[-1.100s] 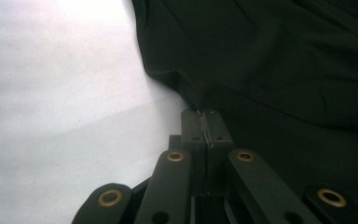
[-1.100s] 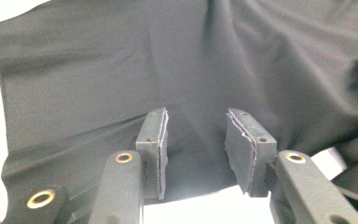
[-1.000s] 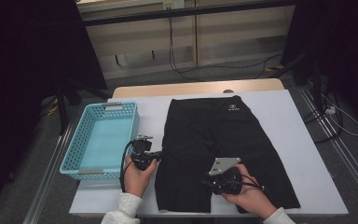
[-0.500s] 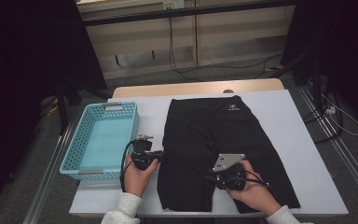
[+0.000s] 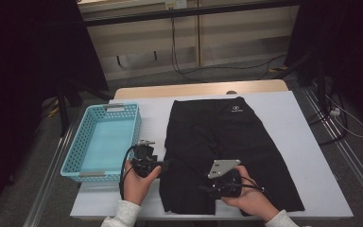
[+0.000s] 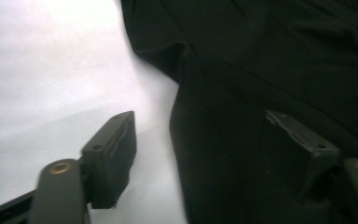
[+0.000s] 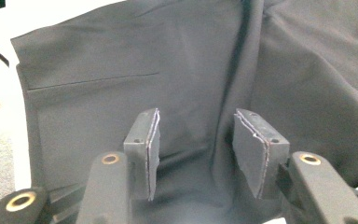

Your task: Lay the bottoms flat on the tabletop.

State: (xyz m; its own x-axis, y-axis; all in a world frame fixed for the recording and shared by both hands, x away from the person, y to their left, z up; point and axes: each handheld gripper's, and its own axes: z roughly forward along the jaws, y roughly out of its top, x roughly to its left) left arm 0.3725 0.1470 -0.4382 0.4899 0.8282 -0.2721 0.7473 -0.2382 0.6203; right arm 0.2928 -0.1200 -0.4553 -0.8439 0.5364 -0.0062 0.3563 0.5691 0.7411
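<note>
Black shorts [image 5: 227, 151] lie flat on the white table, waistband at the far end. At their left edge is my left gripper [image 5: 164, 164]. In the left gripper view this left gripper [image 6: 200, 123] is open and its jaws have just been opening. One jaw is over bare table, the other over the black cloth [image 6: 270, 70], with the cloth's edge between them, unpressed. My right gripper [image 5: 208, 189] hovers over the lower middle of the shorts. In the right gripper view the right gripper [image 7: 198, 119] is open, its jaws just opening, with a fold of the fabric [image 7: 233, 88] in the gap.
A light blue plastic basket [image 5: 75, 165] stands left of the shorts, close to my left hand. The white table top [image 5: 307, 142] runs bare along the right side. Beyond the table's far edge are the floor, cables and dark stands.
Both hands stay almost where they were, and the shorts lie the same. The high view is too small to show the jaws moving.
</note>
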